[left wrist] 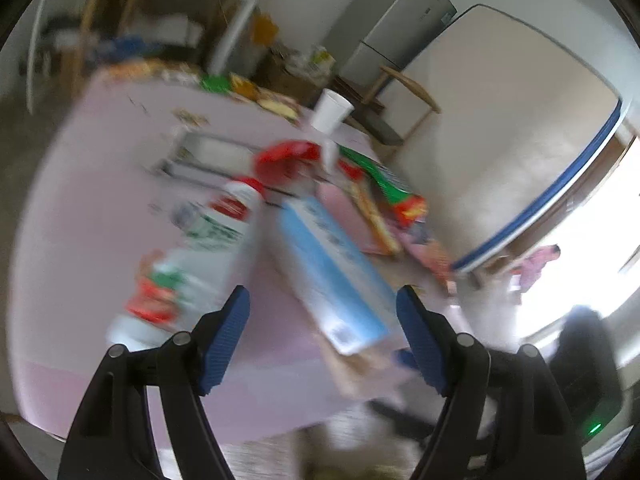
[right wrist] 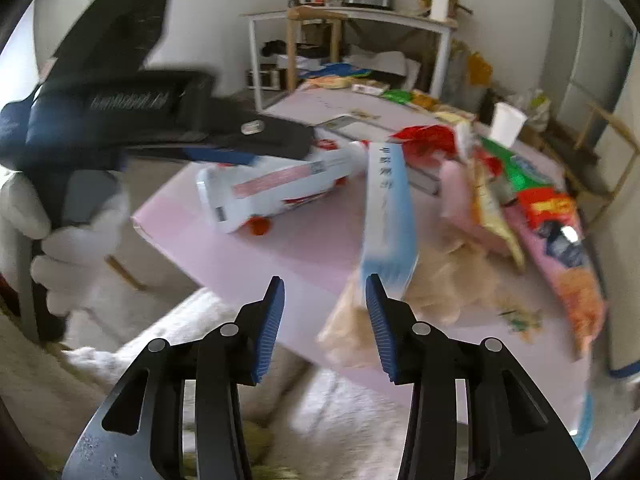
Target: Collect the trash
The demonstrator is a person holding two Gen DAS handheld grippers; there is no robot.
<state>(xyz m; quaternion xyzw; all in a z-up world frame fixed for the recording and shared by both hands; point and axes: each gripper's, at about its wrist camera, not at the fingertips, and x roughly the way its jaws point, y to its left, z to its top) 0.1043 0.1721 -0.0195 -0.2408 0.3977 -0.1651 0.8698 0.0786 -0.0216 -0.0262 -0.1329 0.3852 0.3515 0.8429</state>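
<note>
A pink table (left wrist: 100,184) (right wrist: 320,256) is littered with trash. A white bottle with a red cap (left wrist: 208,248) (right wrist: 280,188) lies on its side, and beside it a blue and white carton (left wrist: 332,264) (right wrist: 386,208) rests on a crumpled tan bag (right wrist: 448,280). My left gripper (left wrist: 324,308) (right wrist: 272,148) hovers open over the bottle and carton; the carton's near end shows between its fingers, untouched. My right gripper (right wrist: 326,300) is open at the table's near edge, its right pad just in front of the carton's end.
A red wrapper (left wrist: 288,156) (right wrist: 428,136), green snack packets (left wrist: 384,180) (right wrist: 520,168), a white paper cup (left wrist: 330,110) (right wrist: 506,122) and a metal tray (left wrist: 204,152) lie farther back. A white-gloved hand (right wrist: 76,248) holds the left gripper. Shelving (right wrist: 352,40) and a fridge (left wrist: 392,28) stand behind.
</note>
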